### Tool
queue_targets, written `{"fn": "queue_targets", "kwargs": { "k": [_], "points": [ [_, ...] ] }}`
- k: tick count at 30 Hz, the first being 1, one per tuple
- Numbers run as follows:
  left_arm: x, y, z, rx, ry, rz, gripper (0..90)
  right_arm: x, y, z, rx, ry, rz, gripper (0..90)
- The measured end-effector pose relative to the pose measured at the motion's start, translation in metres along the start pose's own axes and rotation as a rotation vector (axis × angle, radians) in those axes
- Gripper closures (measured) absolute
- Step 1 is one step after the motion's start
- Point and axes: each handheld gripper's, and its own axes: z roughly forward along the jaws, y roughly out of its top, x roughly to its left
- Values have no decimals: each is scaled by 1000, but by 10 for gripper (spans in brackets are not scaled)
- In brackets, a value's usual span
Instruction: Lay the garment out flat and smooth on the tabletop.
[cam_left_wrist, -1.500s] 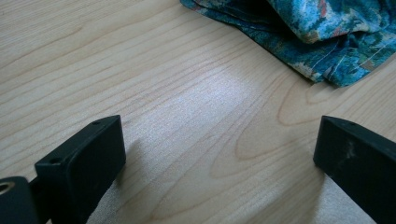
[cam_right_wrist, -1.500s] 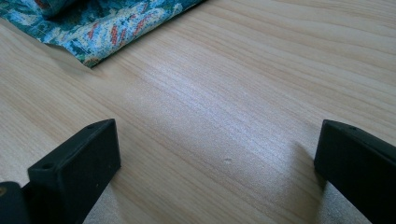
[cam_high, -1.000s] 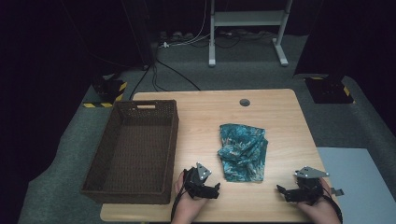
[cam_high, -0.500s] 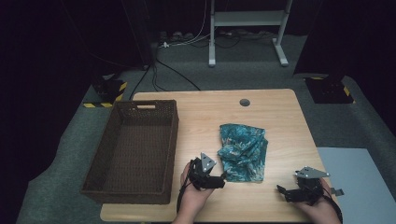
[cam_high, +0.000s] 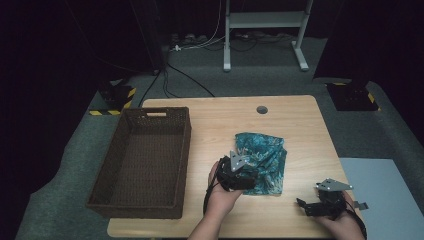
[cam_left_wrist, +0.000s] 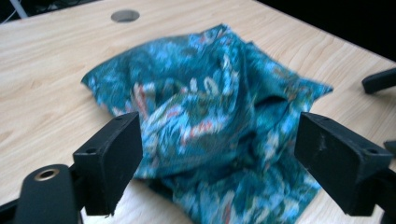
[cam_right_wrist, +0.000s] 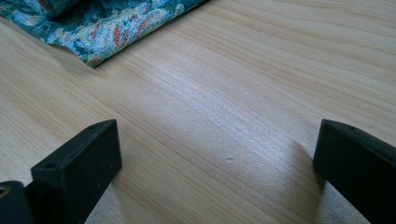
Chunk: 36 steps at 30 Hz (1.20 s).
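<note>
While the crumpled teal cloth with a floral print (cam_high: 262, 161) lies bunched near the middle of the pale wooden counter (cam_high: 300, 120), the left gripper (cam_high: 248, 176) sits at its near left edge, fingers (cam_left_wrist: 109, 165) spread wide and holding nothing. Seen along that gripper, the two black pads straddle the raised folds of the cloth (cam_left_wrist: 210, 116), one to each side, which suggests the wide opening is meant to take in a thick pinch of fabric rather than a single layer. Whether the pads already touch the cloth cannot be told; they look just short of it.

Off to the left stands the dark brown woven basket (cam_high: 145, 165), empty, its long side just beside the cloth's patch of counter. Placed that close, it reads as the likely destination, and the cloth being loosely heaped rather than flat should make it easy to lift in one bundle.

Down at the near right corner of the counter the right gripper (cam_high: 325, 206) rests low, well apart from the work. Its fingers (cam_right_wrist: 77, 170) are also wide open with only bare wood between them, and a corner of the cloth (cam_right_wrist: 100, 25) shows farther off in its own view. It appears parked out of the way so the left hand (cam_high: 220, 197) has room
</note>
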Motion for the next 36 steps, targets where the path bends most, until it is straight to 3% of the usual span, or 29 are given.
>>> {"fn": "queue_targets", "kwargs": {
  "k": [18,36],
  "points": [
    [-11,17,28,-9,-57,11,285,0,0,0,-1,-1,2,12],
    [-21,20,53,63,-70,64,461,-1,0,0,-4,0,6,15]
  ]
}}
